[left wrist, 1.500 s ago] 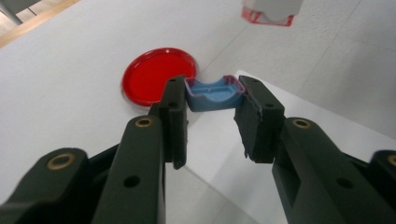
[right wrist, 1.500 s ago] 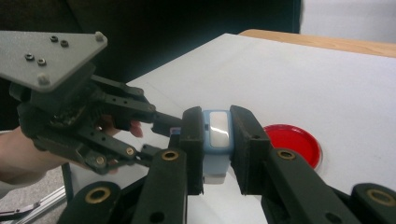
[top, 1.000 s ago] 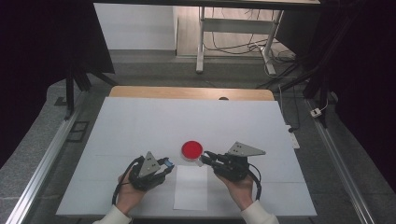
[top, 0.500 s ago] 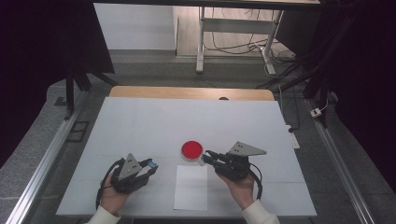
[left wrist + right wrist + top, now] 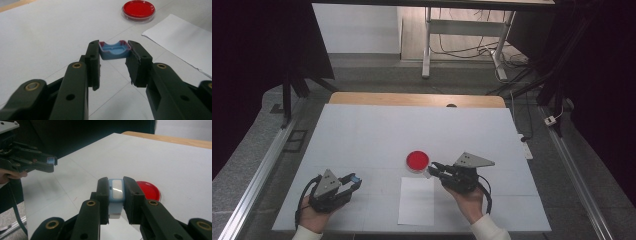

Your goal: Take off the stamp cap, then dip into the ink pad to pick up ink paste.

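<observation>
Leftward and toward the near edge goes the left gripper (image 5: 354, 180) since a second ago, when it sat close beside the right gripper (image 5: 432, 169) with their tips almost meeting below the red dish (image 5: 417, 160); half a second ago it was already partway out, and now the two are well apart. Its jaws are part open and clamp a small blue cap (image 5: 114, 49) by its two ends, the hollow side facing the camera in the left gripper view, with dark red traces along its rim. The cap is held above the white surface (image 5: 377, 135), clear of it.

Over the same second the right gripper has hardly shifted. Its jaws are nearly closed on a pale blue piece (image 5: 116, 191) with a white face, gripped upright between the pads. In the high view its tips sit just beside the dish, at the dish's near right side, above the top right corner of the paper sheet (image 5: 417, 201). Dish and sheet lie where they lay before, the dish just beyond the sheet's far edge.

From the right gripper view, the left gripper (image 5: 51, 161) shows far off at the upper left, held in a hand (image 5: 11, 175).
</observation>
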A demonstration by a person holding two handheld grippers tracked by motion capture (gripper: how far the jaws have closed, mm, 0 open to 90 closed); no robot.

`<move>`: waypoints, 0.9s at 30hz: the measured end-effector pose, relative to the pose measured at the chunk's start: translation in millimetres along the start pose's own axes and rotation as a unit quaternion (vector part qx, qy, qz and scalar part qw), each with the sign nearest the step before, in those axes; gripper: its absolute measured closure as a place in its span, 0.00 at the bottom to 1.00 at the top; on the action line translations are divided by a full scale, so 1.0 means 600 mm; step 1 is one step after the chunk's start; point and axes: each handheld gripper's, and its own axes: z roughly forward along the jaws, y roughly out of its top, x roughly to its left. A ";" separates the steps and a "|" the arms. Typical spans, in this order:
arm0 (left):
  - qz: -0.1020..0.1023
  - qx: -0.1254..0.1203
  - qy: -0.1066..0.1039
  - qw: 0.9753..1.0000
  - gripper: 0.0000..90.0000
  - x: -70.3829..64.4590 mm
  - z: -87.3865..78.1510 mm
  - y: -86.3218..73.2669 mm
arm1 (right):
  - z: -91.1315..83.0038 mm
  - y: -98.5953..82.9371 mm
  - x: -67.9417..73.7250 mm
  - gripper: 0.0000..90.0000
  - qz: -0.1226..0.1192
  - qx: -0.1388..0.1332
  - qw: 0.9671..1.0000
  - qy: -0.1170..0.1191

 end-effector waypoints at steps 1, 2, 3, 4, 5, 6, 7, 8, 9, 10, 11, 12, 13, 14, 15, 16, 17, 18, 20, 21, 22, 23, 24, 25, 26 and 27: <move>0.000 0.000 -0.001 1.000 0.72 0.001 -0.001 -0.001 | 0.000 0.000 0.000 0.84 -0.002 0.001 1.000 -0.001; -0.001 0.000 0.000 1.000 0.72 0.002 -0.001 -0.002 | 0.001 0.000 0.000 0.84 -0.004 0.001 1.000 -0.001; -0.001 0.000 0.001 1.000 0.72 0.003 -0.001 -0.002 | 0.001 0.000 0.000 0.84 -0.006 0.001 1.000 -0.002; -0.002 0.000 0.000 1.000 0.72 0.003 0.000 -0.002 | 0.001 0.000 0.001 0.84 -0.007 0.002 1.000 -0.003; -0.003 0.001 -0.001 1.000 0.72 0.004 0.001 -0.002 | 0.002 0.000 0.001 0.84 -0.007 0.002 1.000 -0.003; -0.004 0.001 -0.001 1.000 0.72 0.004 0.002 -0.001 | 0.003 0.001 0.001 0.84 -0.008 0.002 1.000 -0.003; -0.004 0.001 -0.003 1.000 0.72 0.005 0.003 -0.001 | 0.004 0.001 0.001 0.84 -0.009 0.004 1.000 -0.003; -0.003 0.002 -0.003 1.000 0.72 0.005 0.004 -0.001 | 0.005 0.001 0.002 0.84 -0.013 0.005 1.000 -0.005; -0.003 0.002 -0.003 1.000 0.72 0.005 0.004 -0.001 | 0.006 0.002 0.002 0.84 -0.017 0.007 1.000 -0.006; -0.003 0.002 -0.002 1.000 0.72 0.006 0.004 -0.002 | 0.007 0.003 0.003 0.84 -0.020 0.007 1.000 -0.006; -0.004 0.003 -0.002 1.000 0.72 0.006 0.004 -0.002 | 0.007 0.004 0.003 0.84 -0.022 0.007 1.000 -0.007; -0.004 0.002 -0.002 1.000 0.72 0.006 0.003 -0.002 | 0.008 0.004 0.003 0.84 -0.025 0.007 1.000 -0.008; -0.003 0.002 -0.002 1.000 0.72 0.006 0.003 -0.001 | 0.008 0.005 0.003 0.84 -0.026 0.006 1.000 -0.009; -0.003 0.001 -0.001 1.000 0.72 0.006 0.003 -0.001 | 0.008 0.006 0.003 0.84 -0.026 0.007 1.000 -0.010; -0.003 0.001 -0.001 1.000 0.72 0.006 0.003 -0.001 | 0.009 0.006 0.002 0.84 -0.025 0.004 1.000 -0.010; -0.003 0.001 -0.001 1.000 0.72 0.006 0.003 -0.001 | 0.010 0.007 0.001 0.84 -0.027 0.006 1.000 -0.012; -0.003 0.001 -0.001 1.000 0.72 0.006 0.003 -0.001 | 0.011 0.007 0.000 0.84 -0.027 0.006 1.000 -0.013; -0.003 0.002 -0.001 1.000 0.72 0.007 0.003 -0.001 | 0.011 0.007 -0.002 0.84 -0.026 0.005 1.000 -0.014; -0.003 0.002 -0.001 1.000 0.72 0.006 0.003 -0.001 | 0.013 0.008 -0.004 0.84 -0.027 0.006 0.999 -0.017; -0.003 0.002 -0.001 1.000 0.72 0.006 0.003 -0.001 | 0.014 0.009 -0.005 0.84 -0.028 0.006 0.999 -0.019; -0.003 0.002 -0.001 1.000 0.72 0.006 0.003 -0.001 | 0.015 0.010 -0.007 0.84 -0.027 0.007 0.999 -0.019; -0.003 0.002 -0.002 1.000 0.72 0.006 0.004 -0.001 | 0.016 0.011 -0.008 0.84 -0.027 0.007 0.999 -0.019; -0.002 0.003 -0.003 1.000 0.72 0.006 0.004 -0.001 | 0.018 0.011 -0.009 0.84 -0.027 0.008 0.999 -0.019; -0.002 0.003 -0.004 1.000 0.72 0.006 0.004 -0.001 | 0.020 0.012 -0.010 0.84 -0.027 0.011 0.999 -0.018; -0.002 0.003 -0.004 1.000 0.72 0.006 0.004 0.000 | 0.022 0.012 -0.011 0.84 -0.028 0.013 0.999 -0.017; -0.002 0.003 -0.004 1.000 0.72 0.006 0.005 0.000 | 0.024 0.013 -0.012 0.84 -0.030 0.015 0.999 -0.018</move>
